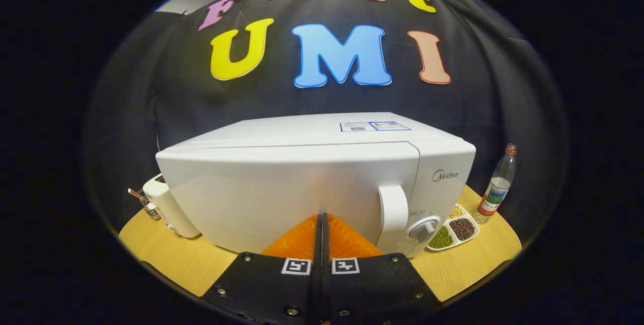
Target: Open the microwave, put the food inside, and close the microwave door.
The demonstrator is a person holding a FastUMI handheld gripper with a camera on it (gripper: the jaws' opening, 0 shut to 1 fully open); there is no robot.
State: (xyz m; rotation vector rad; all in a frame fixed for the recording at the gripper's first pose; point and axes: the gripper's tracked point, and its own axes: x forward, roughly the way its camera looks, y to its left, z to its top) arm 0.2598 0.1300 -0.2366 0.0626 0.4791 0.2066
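the gripper has its two fingers pressed together with nothing between them, their tips right up against the front of the white microwave, though whether they touch the door cannot be told. the microwave door is closed, and its upright white handle stands just to the right of the fingertips, with a round dial beside it on the control panel. the microwave sits on a round wooden table. to its right, near the dial, lies a white divided dish holding green, dark brown and pale beans in separate compartments. beyond the dish stands an upright clear plastic bottle with a red cap. on the left, just beside the microwave, is a white toaster.
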